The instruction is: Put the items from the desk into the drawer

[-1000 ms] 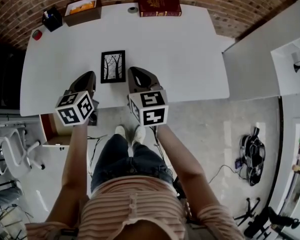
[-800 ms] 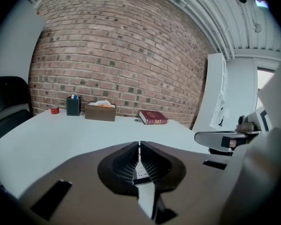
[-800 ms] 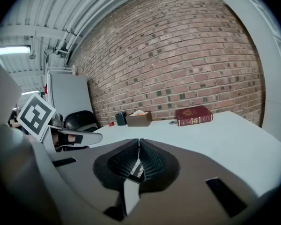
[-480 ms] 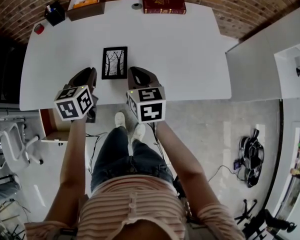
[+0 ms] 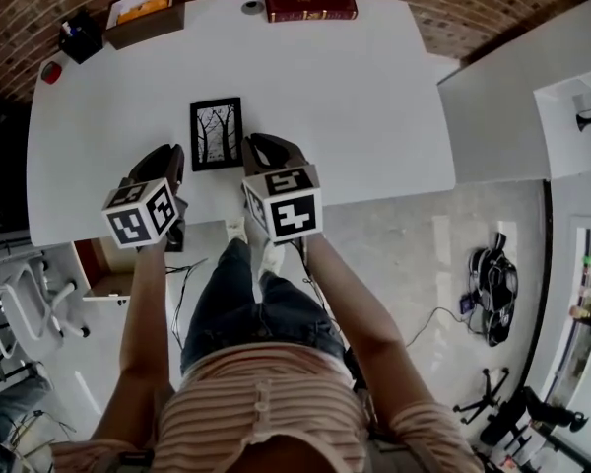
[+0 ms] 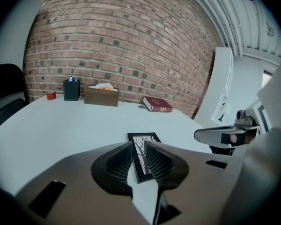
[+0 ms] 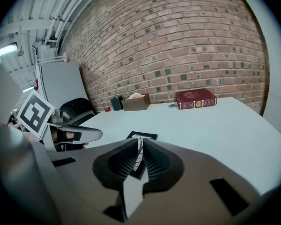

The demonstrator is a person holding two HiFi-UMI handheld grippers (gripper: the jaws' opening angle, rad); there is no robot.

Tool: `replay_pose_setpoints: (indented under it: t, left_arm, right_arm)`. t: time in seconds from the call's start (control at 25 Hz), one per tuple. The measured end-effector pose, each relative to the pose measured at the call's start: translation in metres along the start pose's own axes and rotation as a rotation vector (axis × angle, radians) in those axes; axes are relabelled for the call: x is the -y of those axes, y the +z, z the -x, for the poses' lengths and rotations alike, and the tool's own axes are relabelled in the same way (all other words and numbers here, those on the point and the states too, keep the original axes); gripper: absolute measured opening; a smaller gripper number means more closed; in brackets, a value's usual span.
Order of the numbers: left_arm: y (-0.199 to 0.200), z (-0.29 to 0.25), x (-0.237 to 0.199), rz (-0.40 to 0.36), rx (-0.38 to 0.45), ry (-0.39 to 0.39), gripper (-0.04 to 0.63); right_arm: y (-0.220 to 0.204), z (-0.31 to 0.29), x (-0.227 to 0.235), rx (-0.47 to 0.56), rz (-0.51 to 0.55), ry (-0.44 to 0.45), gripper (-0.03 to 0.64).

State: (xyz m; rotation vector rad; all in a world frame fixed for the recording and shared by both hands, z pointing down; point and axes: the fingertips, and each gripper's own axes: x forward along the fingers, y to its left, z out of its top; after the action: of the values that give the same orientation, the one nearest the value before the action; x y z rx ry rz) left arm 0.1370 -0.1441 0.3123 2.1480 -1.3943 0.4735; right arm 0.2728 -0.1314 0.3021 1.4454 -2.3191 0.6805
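Left gripper [image 6: 138, 154]: jaws apart, having just been opening, nothing gripped. A picture frame [image 6: 141, 142] lies flat on the desk [image 6: 61, 121] just beyond the tips, probably the intended pick.
Right gripper [image 7: 139, 159]: jaws together, empty, frame just ahead.
Only the head view shows the frame ahead of and between both grippers.
Drawer: not identifiable in any view.

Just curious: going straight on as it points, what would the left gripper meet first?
Probably the framed picture, flat on the desk, beyond the left gripper, whose empty jaws have just been opening; depth unclear.
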Motion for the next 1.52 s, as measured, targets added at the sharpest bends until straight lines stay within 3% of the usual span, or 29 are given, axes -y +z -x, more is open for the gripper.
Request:
replay_pose_setpoints:
  t: [0.24,0.32,0.52,0.88,1.12,1.52]
  left_arm:
    - [-0.002,-0.023,-0.015,0.030,-0.068,-0.042,0.078]
    - [-0.003,-0.030,-0.016,0.044,-0.087,-0.062,0.090]
    - [-0.013,-0.049,-0.017,0.067,-0.157,-0.102,0.094]
    - [-0.027,-0.069,-0.023,0.085,-0.251,-0.121,0.110]
    - [-0.034,-0.080,-0.032,0.114,-0.303,-0.132,0.124]
    - [-0.045,-0.085,-0.025,0.124,-0.374,-0.139,0.124]
  right_arm:
    - [-0.007,-0.029,-0.005,-0.108,-0.019,-0.006,0.026]
    - [-0.011,-0.037,-0.005,-0.143,-0.020,-0.006,0.069]
    - [-0.020,-0.051,0.002,-0.207,-0.050,-0.029,0.078]
    - [-0.042,-0.075,0.007,-0.327,-0.075,-0.056,0.120]
    - [-0.058,-0.087,0.010,-0.402,-0.134,-0.078,0.124]
    - [-0.067,-0.093,0.013,-0.473,-0.138,-0.086,0.124]
